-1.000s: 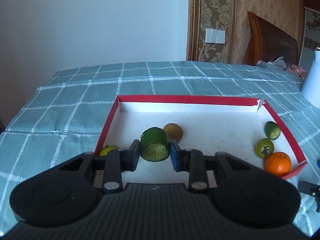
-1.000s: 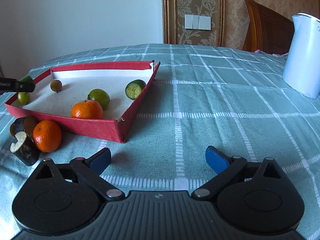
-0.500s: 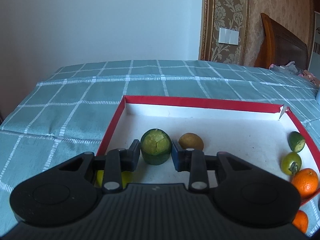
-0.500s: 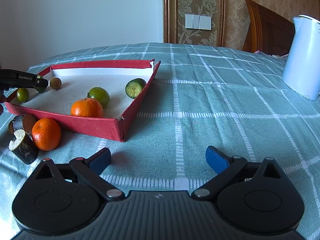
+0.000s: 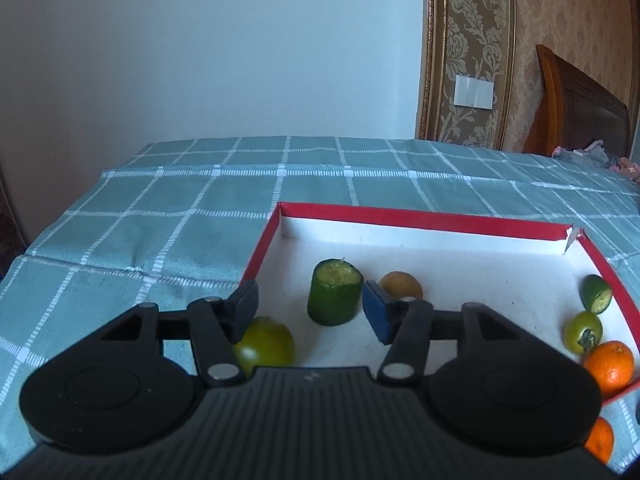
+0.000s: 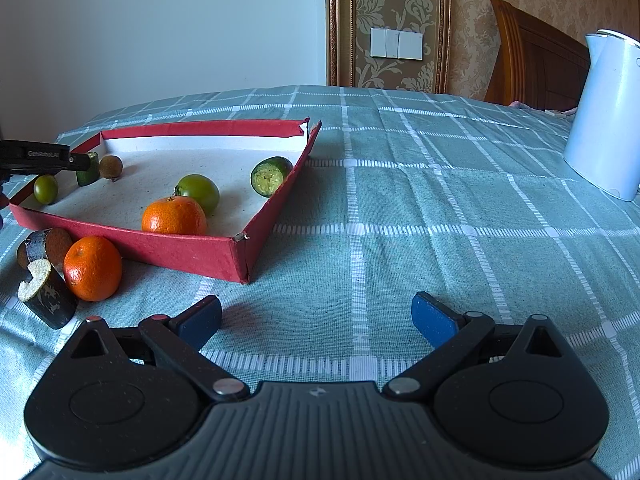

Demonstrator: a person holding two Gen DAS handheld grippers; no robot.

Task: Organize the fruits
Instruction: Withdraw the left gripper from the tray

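A red-rimmed white tray (image 5: 420, 218) lies on the checked cloth. A green cut fruit piece (image 5: 335, 300) stands upright on the tray floor, cut face up. My left gripper (image 5: 310, 300) straddles it. Its jaws are opening and neither pad touches the piece. A brown fruit (image 5: 402, 285) sits just behind the right pad and a green tomato (image 5: 266, 344) lies under the left finger. In the right wrist view, my right gripper (image 6: 316, 316) hovers open over bare cloth in front of the tray (image 6: 160, 246), with nothing between its fingers.
At the tray's right end lie a cut green piece (image 5: 598, 298), a green tomato (image 5: 582, 330) and an orange (image 5: 610, 366). Outside the tray are another orange (image 6: 93, 268) and two dark cut pieces (image 6: 46, 294). A white kettle (image 6: 604, 120) stands far right.
The left gripper's jaws have spread apart and let go of the green piece, which was lowered and now stands upright on the tray floor. The right gripper has not moved.
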